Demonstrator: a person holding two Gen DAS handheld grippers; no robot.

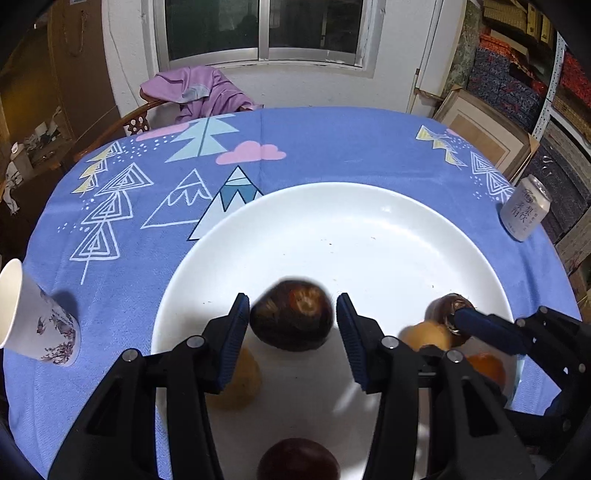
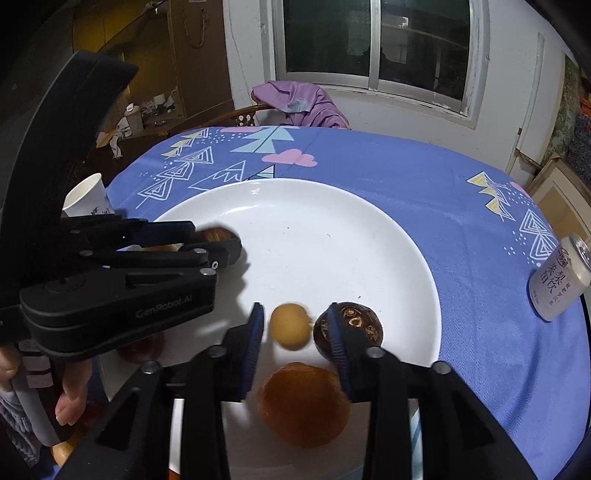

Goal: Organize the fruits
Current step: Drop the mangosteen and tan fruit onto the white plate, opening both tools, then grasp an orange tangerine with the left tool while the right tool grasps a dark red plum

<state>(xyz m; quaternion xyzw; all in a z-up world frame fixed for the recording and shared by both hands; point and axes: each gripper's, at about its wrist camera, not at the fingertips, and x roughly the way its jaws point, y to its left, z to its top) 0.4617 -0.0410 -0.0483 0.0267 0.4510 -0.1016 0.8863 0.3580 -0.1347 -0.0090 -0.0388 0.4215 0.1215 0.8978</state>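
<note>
White wall [image 1: 391,85], dark sliding window [image 1: 264,27], wooden chair [image 1: 122,123], purple jacket [image 1: 199,92]

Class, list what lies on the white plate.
On the white plate: a dark brown fruit, a small tan fruit, an orange one, a dark patterned one. Grippers hide others.

Looks like I'm in somebody's home: patterned tablecloth [image 1: 332,147] on the worktop, purple jacket [image 1: 199,92] over a chair [image 1: 122,123], window [image 1: 262,29] behind.

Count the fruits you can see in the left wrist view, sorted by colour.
Dark brown: 2
Tan: 2
Orange: 1
Dark red: 1
Total: 6
</note>
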